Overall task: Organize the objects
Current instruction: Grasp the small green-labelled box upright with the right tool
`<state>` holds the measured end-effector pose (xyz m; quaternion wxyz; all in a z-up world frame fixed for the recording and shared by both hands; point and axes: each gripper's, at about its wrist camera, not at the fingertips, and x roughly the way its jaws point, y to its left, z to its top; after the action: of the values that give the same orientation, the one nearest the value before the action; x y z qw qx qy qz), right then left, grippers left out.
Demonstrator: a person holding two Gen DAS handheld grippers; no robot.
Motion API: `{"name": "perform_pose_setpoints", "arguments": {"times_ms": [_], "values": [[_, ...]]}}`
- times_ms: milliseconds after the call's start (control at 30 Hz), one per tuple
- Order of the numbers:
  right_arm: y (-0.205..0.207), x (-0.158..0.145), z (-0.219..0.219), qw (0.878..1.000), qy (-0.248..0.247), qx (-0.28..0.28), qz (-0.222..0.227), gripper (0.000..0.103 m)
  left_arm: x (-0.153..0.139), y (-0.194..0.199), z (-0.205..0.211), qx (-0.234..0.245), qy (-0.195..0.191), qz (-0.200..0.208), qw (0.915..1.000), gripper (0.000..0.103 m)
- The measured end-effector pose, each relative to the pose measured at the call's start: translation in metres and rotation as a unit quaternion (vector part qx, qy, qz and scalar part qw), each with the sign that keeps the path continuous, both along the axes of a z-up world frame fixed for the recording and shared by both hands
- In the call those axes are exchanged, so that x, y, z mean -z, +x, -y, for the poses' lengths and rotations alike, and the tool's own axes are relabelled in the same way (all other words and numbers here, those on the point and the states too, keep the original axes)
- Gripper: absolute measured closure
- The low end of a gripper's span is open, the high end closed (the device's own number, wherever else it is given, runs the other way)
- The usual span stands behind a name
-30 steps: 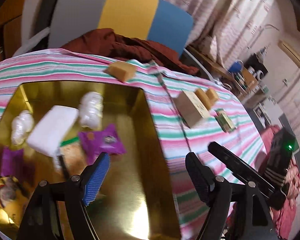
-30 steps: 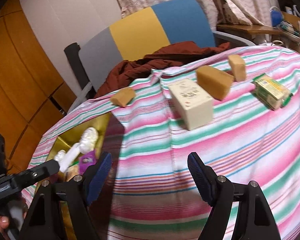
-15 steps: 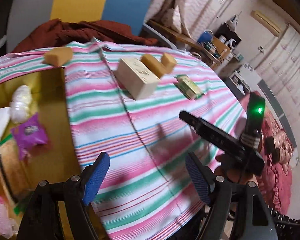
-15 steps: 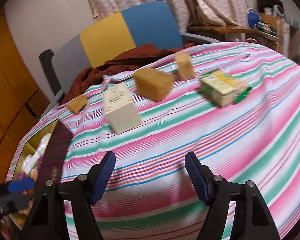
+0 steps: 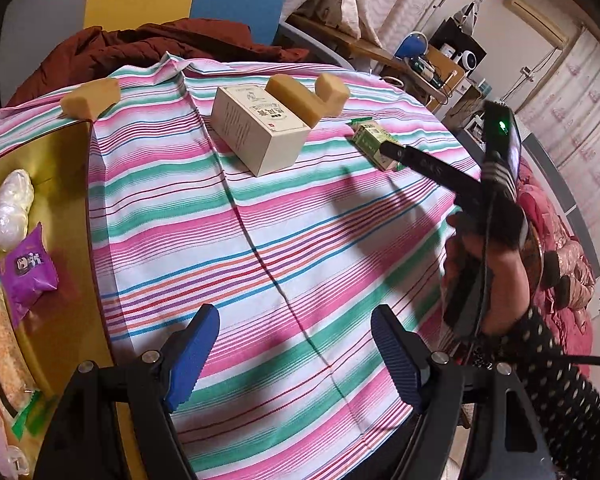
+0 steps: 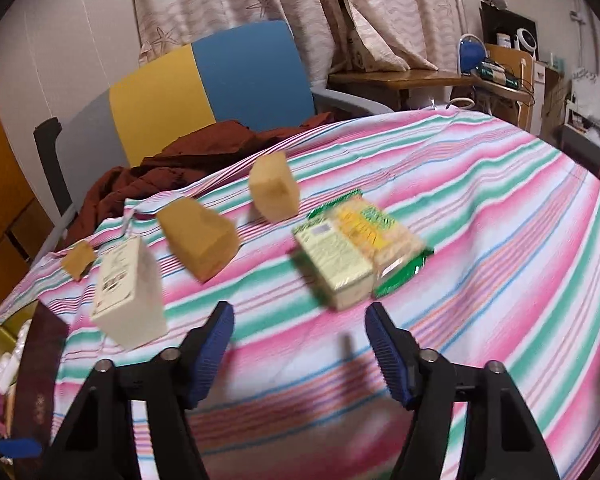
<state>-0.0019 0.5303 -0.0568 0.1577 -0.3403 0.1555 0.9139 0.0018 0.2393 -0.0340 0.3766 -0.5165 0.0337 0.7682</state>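
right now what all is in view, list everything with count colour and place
tan blocks: three, on the striped cloth; two behind the box, one by the tray's far corner
cream box: one, mid cloth
green-yellow packets: a side-by-side pair, just ahead of the right gripper
gold tray: one, left of the cloth
purple packet: one, in the tray
white wrapped bundle: one, in the tray
striped tablecloth: one, pink, green, white
chair: one, grey, yellow, blue, behind the table
maroon garment: one, on the chair
left gripper: blue pads, open, empty
right gripper: blue pads, jaws just closing, nothing between
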Motion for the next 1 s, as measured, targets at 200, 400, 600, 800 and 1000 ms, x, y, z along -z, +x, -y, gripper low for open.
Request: {"name": "perform_pose_setpoints", "arguments": {"times_ms": [200,400,600,800,1000], "values": [[-0.034,0.004,-0.012,0.999,0.047,-0.003,0.013,0.042,-0.002,-0.004,-0.001,-0.006,-0.004,-0.005,1.0,0.023],[-0.053,0.017,-0.021,0.998,0.051,-0.007,0.04,0.044,-0.002,-0.011,-0.006,-0.011,-0.012,-0.013,0.9998,0.023],[-0.06,0.026,-0.011,0.995,0.064,-0.031,0.067,0.073,0.0,-0.025,-0.018,-0.017,-0.023,-0.038,0.9989,0.023],[-0.044,0.027,-0.004,0.998,0.038,-0.023,0.054,0.073,0.003,-0.049,-0.036,-0.038,-0.035,-0.056,0.9971,0.023],[-0.036,0.029,0.018,0.997,0.053,-0.028,0.052,0.073,0.002,-0.079,-0.078,-0.051,-0.047,-0.073,0.9949,0.017]]}}
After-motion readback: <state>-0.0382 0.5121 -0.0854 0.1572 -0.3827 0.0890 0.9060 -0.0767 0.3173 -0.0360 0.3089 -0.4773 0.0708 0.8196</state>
